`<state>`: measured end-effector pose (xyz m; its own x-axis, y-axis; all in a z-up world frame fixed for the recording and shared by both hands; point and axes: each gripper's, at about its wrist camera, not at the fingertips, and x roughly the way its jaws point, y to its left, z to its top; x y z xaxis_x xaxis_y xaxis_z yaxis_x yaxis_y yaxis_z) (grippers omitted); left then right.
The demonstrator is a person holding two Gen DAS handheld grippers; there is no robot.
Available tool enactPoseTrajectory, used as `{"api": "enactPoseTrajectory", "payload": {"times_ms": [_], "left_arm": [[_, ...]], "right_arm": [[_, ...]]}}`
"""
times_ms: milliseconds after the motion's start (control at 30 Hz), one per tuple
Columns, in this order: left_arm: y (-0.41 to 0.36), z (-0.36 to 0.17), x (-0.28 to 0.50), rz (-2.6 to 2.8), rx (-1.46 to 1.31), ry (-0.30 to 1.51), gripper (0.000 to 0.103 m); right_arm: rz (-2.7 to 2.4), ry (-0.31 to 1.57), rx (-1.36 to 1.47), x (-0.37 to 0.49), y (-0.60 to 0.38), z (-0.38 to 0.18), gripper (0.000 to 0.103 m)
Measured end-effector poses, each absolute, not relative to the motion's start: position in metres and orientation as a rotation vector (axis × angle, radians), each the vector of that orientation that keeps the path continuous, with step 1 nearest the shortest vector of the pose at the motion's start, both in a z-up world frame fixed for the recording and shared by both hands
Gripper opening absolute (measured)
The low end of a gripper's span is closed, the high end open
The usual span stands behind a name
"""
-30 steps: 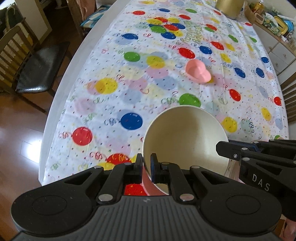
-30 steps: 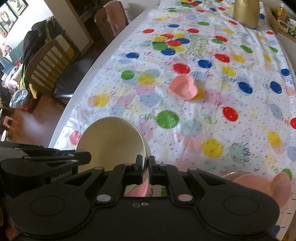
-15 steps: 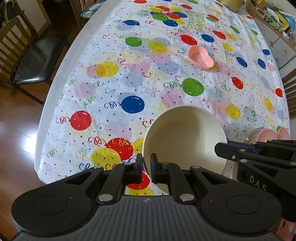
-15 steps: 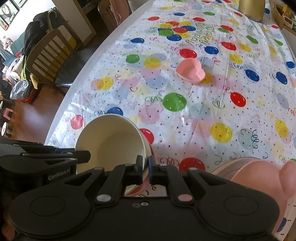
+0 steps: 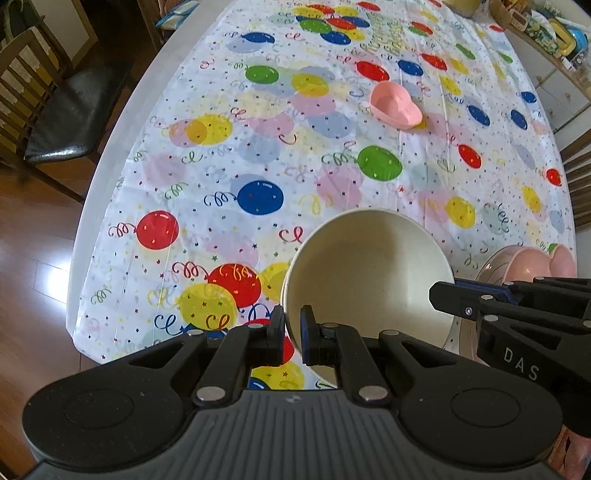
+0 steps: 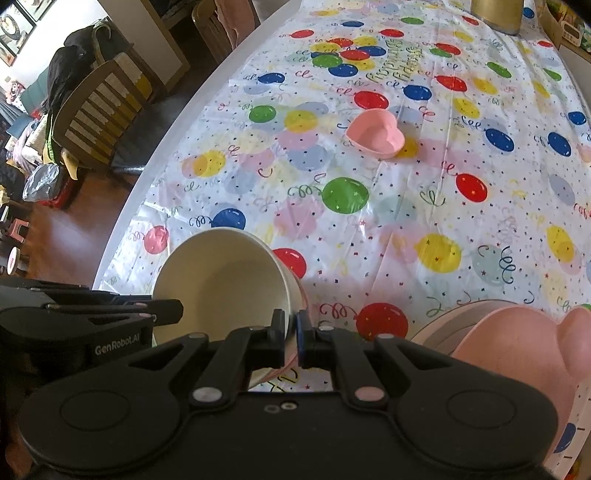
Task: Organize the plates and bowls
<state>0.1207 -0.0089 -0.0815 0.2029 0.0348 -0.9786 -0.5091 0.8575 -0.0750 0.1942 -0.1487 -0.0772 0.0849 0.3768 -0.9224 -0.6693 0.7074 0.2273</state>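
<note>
A cream bowl [image 5: 369,280] [image 6: 221,280] hangs tilted over the near end of the balloon-print table [image 5: 258,155], held from both sides. My left gripper [image 5: 293,332] is shut on its near-left rim. My right gripper [image 6: 290,328] is shut on the opposite rim, where a pink edge shows under the cream wall. Each gripper's fingers appear in the other view [image 5: 443,299] [image 6: 173,306]. A pink heart-shaped bowl [image 5: 395,105] [image 6: 375,134] sits alone mid-table. A larger pink bowl [image 6: 517,339] [image 5: 532,258] rests on a pale plate [image 6: 443,321] at the near right.
A gold container [image 6: 496,14] stands at the table's far end. Wooden chairs [image 5: 70,110] [image 6: 99,110] stand along the left side over a wood floor. A white cabinet [image 5: 554,85] with clutter on top runs along the right.
Both grippers stay shut on the cream bowl. The view has drawn back toward the table's near edge, and the pink bowl on its plate has come further into view at the right.
</note>
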Motion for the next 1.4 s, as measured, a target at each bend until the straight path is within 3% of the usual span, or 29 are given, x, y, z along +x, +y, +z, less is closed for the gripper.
{"api": "enactPoseTrajectory", "payload": {"times_ms": [200, 400, 867, 1400], "left_arm": [[-0.008, -0.088, 0.122, 0.397, -0.431, 1.332, 0.007], [-0.007, -0.082, 0.123, 0.395, -0.389, 1.315, 0.007], [-0.005, -0.042, 0.123, 0.368, -0.334, 1.191, 0.008], [0.01, -0.019, 0.203, 0.13, -0.181, 1.043, 0.008]], "right_arm": [[0.789, 1.282, -0.277, 0.195, -0.148, -0.086, 0.005], [0.808, 1.293, -0.247, 0.197, -0.149, -0.082, 0.017], [0.86, 1.183, -0.184, 0.204, -0.16, -0.047, 0.033], [0.666, 1.072, -0.099, 0.257, -0.164, -0.023, 0.044]]}}
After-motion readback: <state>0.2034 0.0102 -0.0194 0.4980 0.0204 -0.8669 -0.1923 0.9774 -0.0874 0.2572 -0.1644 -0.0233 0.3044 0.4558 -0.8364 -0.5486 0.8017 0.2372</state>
